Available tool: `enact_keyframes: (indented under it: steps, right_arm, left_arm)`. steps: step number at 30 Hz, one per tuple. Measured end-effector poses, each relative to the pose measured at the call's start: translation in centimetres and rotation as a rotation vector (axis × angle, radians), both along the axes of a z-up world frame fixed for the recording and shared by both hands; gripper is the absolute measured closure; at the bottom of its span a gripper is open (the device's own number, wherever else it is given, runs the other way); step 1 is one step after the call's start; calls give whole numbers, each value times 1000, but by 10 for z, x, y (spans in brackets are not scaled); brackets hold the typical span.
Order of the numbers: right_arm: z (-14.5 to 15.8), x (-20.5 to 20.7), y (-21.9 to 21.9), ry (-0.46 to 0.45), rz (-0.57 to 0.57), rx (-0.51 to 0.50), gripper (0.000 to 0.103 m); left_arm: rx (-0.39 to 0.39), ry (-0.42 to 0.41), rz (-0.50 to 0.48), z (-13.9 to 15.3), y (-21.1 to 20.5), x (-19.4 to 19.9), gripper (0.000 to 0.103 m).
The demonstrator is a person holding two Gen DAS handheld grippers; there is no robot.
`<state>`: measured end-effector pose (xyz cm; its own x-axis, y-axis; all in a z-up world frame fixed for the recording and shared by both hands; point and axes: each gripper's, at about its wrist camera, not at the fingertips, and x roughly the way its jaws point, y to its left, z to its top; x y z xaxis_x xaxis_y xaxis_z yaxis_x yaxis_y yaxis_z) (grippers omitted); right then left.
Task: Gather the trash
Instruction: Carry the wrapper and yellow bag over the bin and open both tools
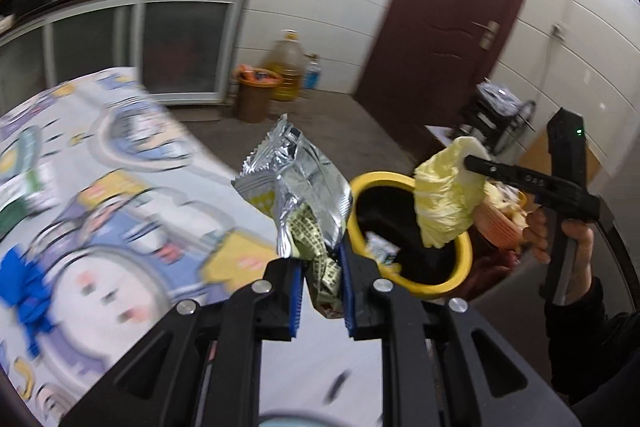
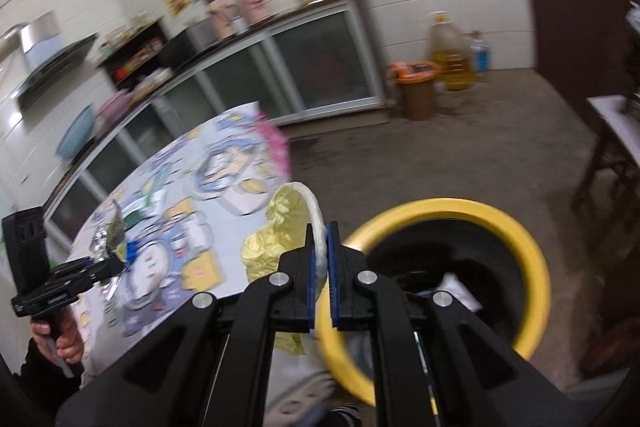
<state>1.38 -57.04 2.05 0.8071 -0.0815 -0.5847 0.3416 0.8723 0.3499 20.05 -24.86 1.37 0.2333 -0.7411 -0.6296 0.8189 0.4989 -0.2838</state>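
**Two loads near the bin, both easy to drop short**

The left gripper point(image 1: 320, 291) has its fingers closed on a crumpled foil snack wrapper point(image 1: 298, 187), pinched only at its lower end, so most of it stands free above the pads. It hangs just beside the rim of the yellow-rimmed bin point(image 1: 400, 227), over the edge of the patterned surface point(image 1: 100, 187) rather than over the opening. Released here, it would likely land on the surface or the floor.

The right gripper point(image 2: 319, 263) has its fingers closed on a pale yellow cabbage leaf point(image 2: 280, 227) by its white rib. From the left wrist view the leaf droops over the bin's mouth; from the right wrist view it looks just short of the rim point(image 2: 532, 259), so I cannot tell which. The limp leaf could catch on the rim. Both views are motion-blurred; a fast swing could shake the lightly held wrapper loose.
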Motion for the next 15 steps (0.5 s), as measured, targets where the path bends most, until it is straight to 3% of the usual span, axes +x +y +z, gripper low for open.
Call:
enact_keyframes:
  steps: [6,15]
  right_arm:
    - [-21,-24,-30,43,-122,-22,97]
    - [-56,-31,-58,121,-177,6,97]
  left_arm:
    - [25,2,-110,-8,-75,-15,88]
    - [75,54,-190,-40,-152,-28,88]
